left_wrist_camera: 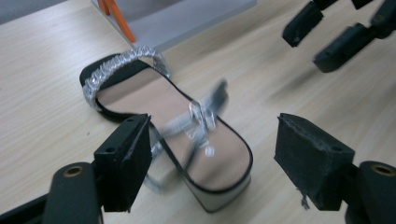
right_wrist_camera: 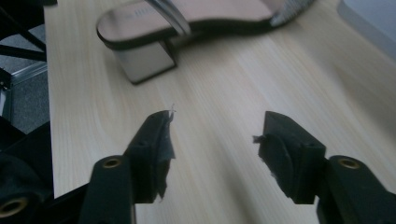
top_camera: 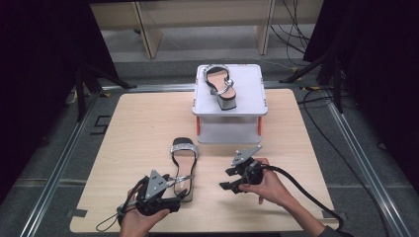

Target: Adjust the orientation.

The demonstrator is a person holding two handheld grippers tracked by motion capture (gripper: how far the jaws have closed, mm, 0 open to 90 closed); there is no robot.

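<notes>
Lying flat on a pale wood-grain table (top_camera: 138, 128), a block-heeled sandal (top_camera: 183, 165) with a tan insole, black edging and a glittery silver toe band sat just in front of a small white two-tier rack (top_camera: 252, 106) with orange legs. A second, matching sandal (top_camera: 220, 85) rested on top of that rack, making two sandals in all. Two black hand-held grippers hovered near the front of the rack. The left gripper (left_wrist_camera: 212, 163) had its square, foam-padded jaws spread wide on either side of the near sandal's heel and thin silver ankle strap, holding nothing. The right gripper (right_wrist_camera: 212, 140), off to the right of that sandal, also had its jaws wide apart and empty, with frayed padding showing. Beyond the rack, the room was dim, with grey flooring, metal rails, trailing cables and a light wooden bench.
</notes>
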